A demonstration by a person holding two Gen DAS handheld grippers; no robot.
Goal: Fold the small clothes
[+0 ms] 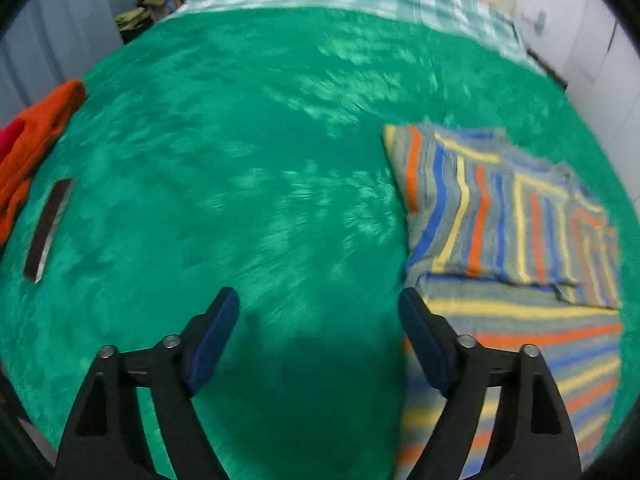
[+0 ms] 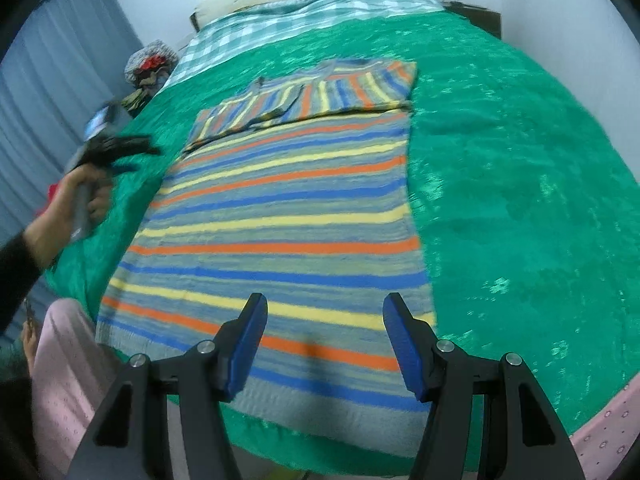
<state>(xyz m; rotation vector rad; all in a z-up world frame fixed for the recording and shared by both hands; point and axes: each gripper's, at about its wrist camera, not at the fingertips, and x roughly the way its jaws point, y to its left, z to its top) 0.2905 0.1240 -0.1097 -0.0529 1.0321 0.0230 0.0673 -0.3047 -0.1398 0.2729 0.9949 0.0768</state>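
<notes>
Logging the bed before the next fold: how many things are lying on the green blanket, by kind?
Striped knitted sweater: 1
Orange fabric pile at the bed's edge: 1
Dark flat rectangular bar: 1
Total: 3

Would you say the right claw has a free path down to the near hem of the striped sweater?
Probably yes: the right claw is open above the striped sweater, and nothing lies between it and the near hem.

Soft, even indoor light, nothing harsh. Both views are smeared by motion blur, worst on the green blanket [image 1: 248,152]. Heavy fisheye bending with black corners, and the left gripper [image 1: 319,309] casts a dark shadow under itself.
</notes>
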